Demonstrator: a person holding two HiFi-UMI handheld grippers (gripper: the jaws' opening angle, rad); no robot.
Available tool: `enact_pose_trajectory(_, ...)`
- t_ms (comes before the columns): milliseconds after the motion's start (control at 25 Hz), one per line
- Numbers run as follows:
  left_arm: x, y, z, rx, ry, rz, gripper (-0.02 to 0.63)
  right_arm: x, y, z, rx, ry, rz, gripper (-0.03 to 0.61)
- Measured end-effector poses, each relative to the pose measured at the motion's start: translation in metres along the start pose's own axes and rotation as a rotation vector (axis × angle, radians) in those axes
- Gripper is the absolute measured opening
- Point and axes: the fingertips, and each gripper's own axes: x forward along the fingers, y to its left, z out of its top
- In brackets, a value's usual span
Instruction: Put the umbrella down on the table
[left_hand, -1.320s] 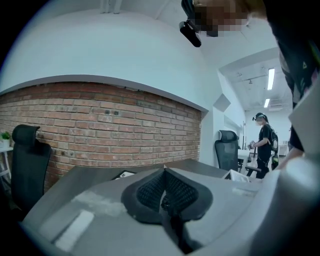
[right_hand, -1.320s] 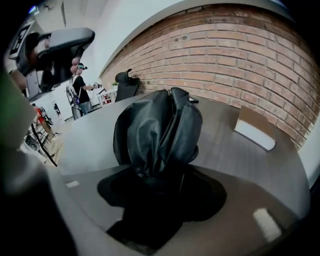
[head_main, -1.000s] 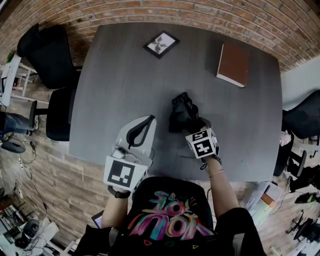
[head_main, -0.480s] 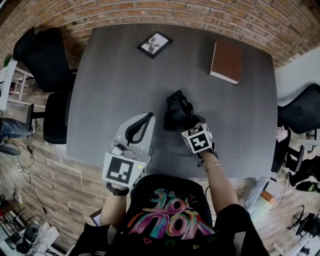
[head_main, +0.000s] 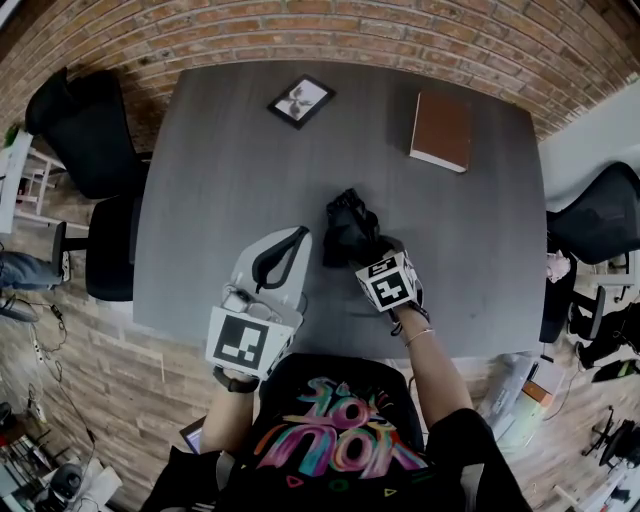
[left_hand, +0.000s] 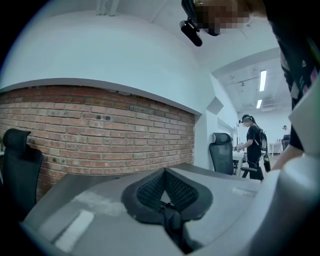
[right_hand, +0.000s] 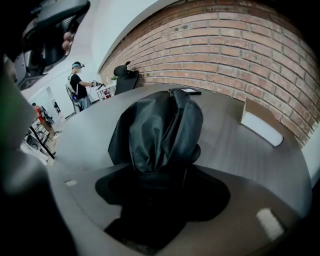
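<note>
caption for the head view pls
Right tool, jaws just opening, around the folded black umbrella lying on the grey table

Right tongs (head_main: 368, 252) wider round umbrella (head_main: 347, 220)

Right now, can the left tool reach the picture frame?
Probably yes: only bare table lies between the left tool and the picture frame; the umbrella lies off to the right. The frame is near the far edge, so expect a stretch.

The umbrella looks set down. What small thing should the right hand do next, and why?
Probably draw the right gripper straight back, clear of the umbrella. The umbrella lies on the table, and the fingers have just been opening: its near end sits between them, apparently not gripped.
</note>
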Motion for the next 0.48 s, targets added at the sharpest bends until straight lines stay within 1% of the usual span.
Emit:
enact_pose_trajectory(120, -0.001, 0.002, 0.002, -0.002, -0.002, 0.000, 0.002, -0.007, 0.000, 0.003, -0.022, -0.032, -0.032, 0.302)
enact_pose_trajectory(200, 0.000, 0.003, 0.004, 0.001, -0.008, -0.003, 0.002, -0.013, 0.001, 0.004, -0.024, -0.050, -0.038, 0.302)
enact_pose_trajectory(360, 0.003, 0.003, 0.010, 0.008, -0.024, -0.015, 0.002, -0.032, 0.009, 0.009, -0.044, -0.088, -0.034, 0.308)
enact_pose_trajectory(480, 0.004, 0.002, 0.013, 0.011, -0.032, -0.028, 0.002, -0.050, 0.017, 0.017, -0.016, -0.128, -0.001, 0.308)
